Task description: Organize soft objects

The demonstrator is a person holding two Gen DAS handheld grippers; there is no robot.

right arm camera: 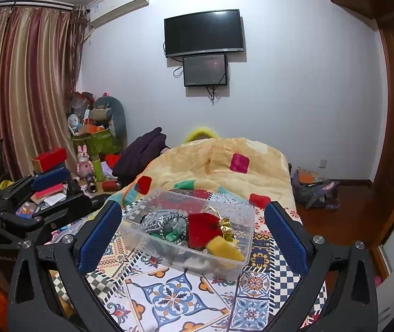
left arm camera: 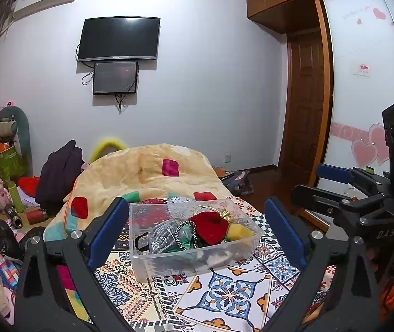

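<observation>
Faintly, "DAS" on right claw [left arm camera: 332, 185]

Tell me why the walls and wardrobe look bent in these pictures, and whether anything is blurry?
Left wrist view: the fisheye lens bows the wardrobe edge and darkens the corners; the clear box is sharp, with a small glare spot on the TV. Right wrist view: the same bending curves the curtains and door frame; the centre is crisp, the lighting soft and even, with no harsh shadows.

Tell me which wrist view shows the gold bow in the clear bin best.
Right wrist view: the gold bow sits unobstructed beside the red pouch in the clear bin. In the left wrist view, the bow peeks from behind the pouch.
</observation>
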